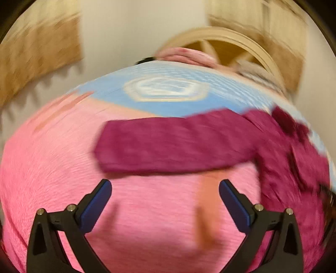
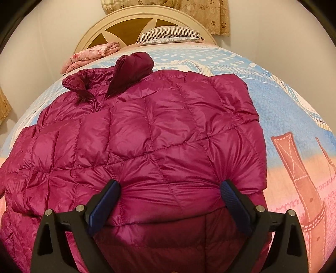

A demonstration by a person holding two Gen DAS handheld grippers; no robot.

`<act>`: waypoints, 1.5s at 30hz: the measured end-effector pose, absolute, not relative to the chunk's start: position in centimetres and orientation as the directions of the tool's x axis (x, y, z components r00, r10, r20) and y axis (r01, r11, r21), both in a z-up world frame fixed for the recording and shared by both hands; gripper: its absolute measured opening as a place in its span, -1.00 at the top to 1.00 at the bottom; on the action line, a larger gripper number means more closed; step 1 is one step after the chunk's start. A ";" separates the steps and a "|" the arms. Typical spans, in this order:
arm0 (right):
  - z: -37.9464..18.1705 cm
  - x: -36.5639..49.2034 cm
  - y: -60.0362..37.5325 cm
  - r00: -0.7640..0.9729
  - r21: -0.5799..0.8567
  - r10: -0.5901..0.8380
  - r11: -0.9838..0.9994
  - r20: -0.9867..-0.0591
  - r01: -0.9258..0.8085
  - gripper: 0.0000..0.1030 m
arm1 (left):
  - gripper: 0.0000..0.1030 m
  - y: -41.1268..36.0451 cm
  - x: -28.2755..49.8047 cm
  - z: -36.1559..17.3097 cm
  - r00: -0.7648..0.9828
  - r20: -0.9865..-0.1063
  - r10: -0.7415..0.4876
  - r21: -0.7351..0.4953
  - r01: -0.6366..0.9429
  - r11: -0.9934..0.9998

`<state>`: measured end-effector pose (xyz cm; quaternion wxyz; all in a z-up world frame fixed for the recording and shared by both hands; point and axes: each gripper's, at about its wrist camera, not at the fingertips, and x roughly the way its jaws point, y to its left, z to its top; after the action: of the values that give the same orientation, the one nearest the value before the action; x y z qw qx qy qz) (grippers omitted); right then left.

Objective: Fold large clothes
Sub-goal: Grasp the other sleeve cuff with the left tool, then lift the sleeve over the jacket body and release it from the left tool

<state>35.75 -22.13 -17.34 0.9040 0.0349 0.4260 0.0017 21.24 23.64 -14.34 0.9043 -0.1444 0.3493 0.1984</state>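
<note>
A magenta quilted down jacket (image 2: 134,134) lies spread across a bed with a blue-and-pink patterned blanket (image 2: 294,117), filling the centre of the right wrist view. The right gripper (image 2: 169,189) is spread wide, its blue pads pressing into the jacket's lower edge at the bottom of the frame. In the blurred left wrist view, the left gripper (image 1: 165,189) is spread apart over pink blanket, the jacket's sleeve (image 1: 178,145) stretched across mid-frame. A folded pink floral cloth (image 2: 92,53) and striped pillow (image 2: 170,34) sit near the cream headboard (image 2: 126,15) at the top.

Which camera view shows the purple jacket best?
The right wrist view: the purple jacket fills the frame, sharp, with quilting, collar and hood visible, the right tool wide open around a bulge. The left wrist view is blurred and shows mainly one outstretched sleeve.
</note>
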 end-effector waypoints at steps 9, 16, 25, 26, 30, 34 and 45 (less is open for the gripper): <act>-17.3 35.6 -22.2 0.638 0.062 0.031 0.998 -0.770 0.027 -0.90 | -0.87 32.5 20.5 -16.8 0.746 -0.660 0.089 -0.497 -0.522 0.693; -17.3 35.6 -22.1 0.637 0.062 0.030 0.998 -0.770 0.027 -0.90 | -0.69 32.9 22.7 -19.1 0.726 -0.684 0.065 -0.512 -0.542 0.666; -17.3 35.6 -22.2 0.638 0.062 0.030 0.998 -0.769 0.028 -0.90 | 0.69 33.3 22.3 -17.2 0.730 -0.673 0.115 -0.449 -0.528 0.721; -17.3 35.6 -22.2 0.638 0.063 0.031 0.998 -0.769 0.028 -0.90 | 0.70 33.0 22.3 -16.5 0.739 -0.661 0.130 -0.436 -0.519 0.736; -17.3 35.6 -22.2 0.638 0.062 0.030 0.998 -0.769 0.028 -0.90 | 0.73 32.2 22.5 -13.7 0.779 -0.607 0.155 -0.409 -0.474 0.780; -17.3 35.6 -22.2 0.639 0.063 0.030 0.998 -0.769 0.028 -0.90 | 0.74 30.3 22.8 -9.8 0.823 -0.538 0.183 -0.351 -0.416 0.839; -17.2 35.4 -22.3 0.642 0.081 0.044 0.996 -0.766 0.028 -0.90 | 0.75 22.8 24.6 -2.6 0.916 -0.392 0.088 -0.233 -0.192 0.953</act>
<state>35.44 -22.31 -17.18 0.9051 0.0426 0.4231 0.0043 24.56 22.85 -2.58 0.9693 -0.1348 0.1923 0.0723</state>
